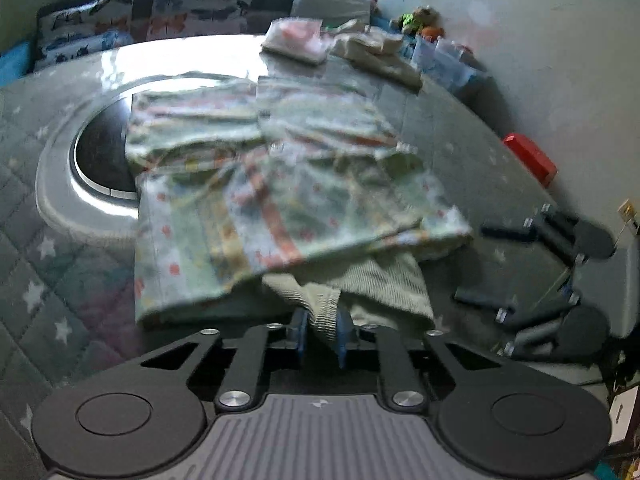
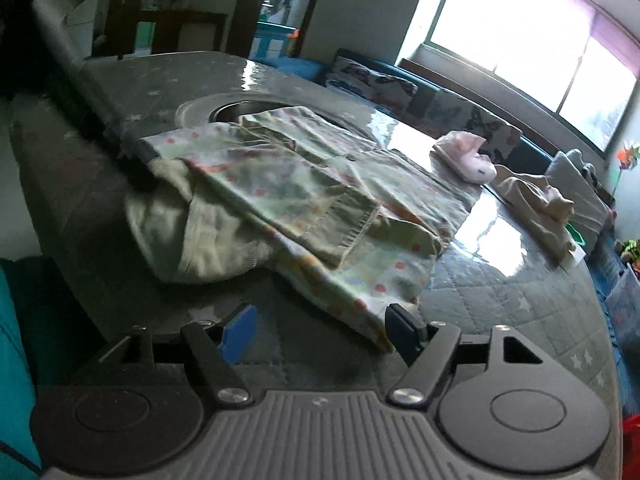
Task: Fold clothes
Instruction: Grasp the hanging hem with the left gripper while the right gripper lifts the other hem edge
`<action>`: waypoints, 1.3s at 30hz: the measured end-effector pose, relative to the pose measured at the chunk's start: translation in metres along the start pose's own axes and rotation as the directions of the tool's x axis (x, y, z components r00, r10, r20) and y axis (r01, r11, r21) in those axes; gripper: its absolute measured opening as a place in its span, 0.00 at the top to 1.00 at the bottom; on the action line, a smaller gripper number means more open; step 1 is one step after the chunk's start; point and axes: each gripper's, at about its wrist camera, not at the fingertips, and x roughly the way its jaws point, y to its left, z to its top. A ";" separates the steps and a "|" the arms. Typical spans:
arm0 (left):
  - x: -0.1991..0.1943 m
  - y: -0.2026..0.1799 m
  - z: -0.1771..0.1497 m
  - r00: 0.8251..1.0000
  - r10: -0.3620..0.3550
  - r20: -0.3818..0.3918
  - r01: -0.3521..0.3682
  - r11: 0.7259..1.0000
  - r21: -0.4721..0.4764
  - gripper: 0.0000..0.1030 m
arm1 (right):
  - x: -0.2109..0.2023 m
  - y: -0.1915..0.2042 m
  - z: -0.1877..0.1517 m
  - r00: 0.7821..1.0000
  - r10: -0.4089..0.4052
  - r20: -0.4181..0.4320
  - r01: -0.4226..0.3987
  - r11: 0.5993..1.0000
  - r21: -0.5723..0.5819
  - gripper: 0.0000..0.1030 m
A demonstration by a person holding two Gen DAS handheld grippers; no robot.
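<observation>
Right now the left tool is pinched on the ribbed green hem of the patterned garment, which stretches lengthwise straight away from it across the bench. Off to its right, the right tool gapes wide, one finger touching the cloth's corner.

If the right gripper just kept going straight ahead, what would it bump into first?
Probably the patterned garment. The right gripper is open, and the garment's near corner hangs just ahead between its fingers, close to the right one. Depth is hard to judge, so it might brush the quilted table cover first.
</observation>
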 end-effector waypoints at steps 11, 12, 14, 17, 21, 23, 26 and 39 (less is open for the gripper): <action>0.001 0.011 0.056 0.995 -0.050 0.087 0.052 0.999 -0.010 0.87 | 0.025 0.014 0.026 0.989 0.096 0.113 -0.094 0.995 -0.022 0.30; 0.002 0.013 0.057 0.995 -0.055 0.086 0.056 0.998 -0.012 0.87 | 0.029 0.013 0.029 0.988 0.105 0.116 -0.105 0.994 -0.011 0.32; 0.003 0.018 0.059 0.994 -0.064 0.085 0.066 0.998 -0.015 0.86 | 0.038 0.009 0.035 0.984 0.132 0.117 -0.136 0.990 0.028 0.40; 0.004 0.025 0.060 0.993 -0.076 0.085 0.078 0.997 -0.019 0.81 | 0.049 -0.007 0.046 0.978 0.181 0.102 -0.193 0.974 0.119 0.64; -0.012 0.040 0.050 0.992 -0.047 0.121 0.047 0.999 0.006 0.55 | 0.054 -0.029 0.060 0.966 0.239 0.094 -0.254 0.945 0.207 0.77; -0.019 0.046 0.041 0.990 -0.038 0.135 0.034 0.999 0.030 0.52 | 0.056 -0.039 0.067 0.959 0.267 0.096 -0.282 0.927 0.248 0.78; -0.022 0.047 0.028 0.990 -0.005 0.143 -0.009 0.995 0.095 0.45 | 0.059 -0.049 0.075 0.953 0.286 0.100 -0.303 0.911 0.281 0.78; 0.004 0.031 0.003 0.974 0.077 0.212 -0.162 0.893 0.421 0.38 | 0.063 -0.063 0.089 0.957 0.277 0.089 -0.291 0.898 0.331 0.81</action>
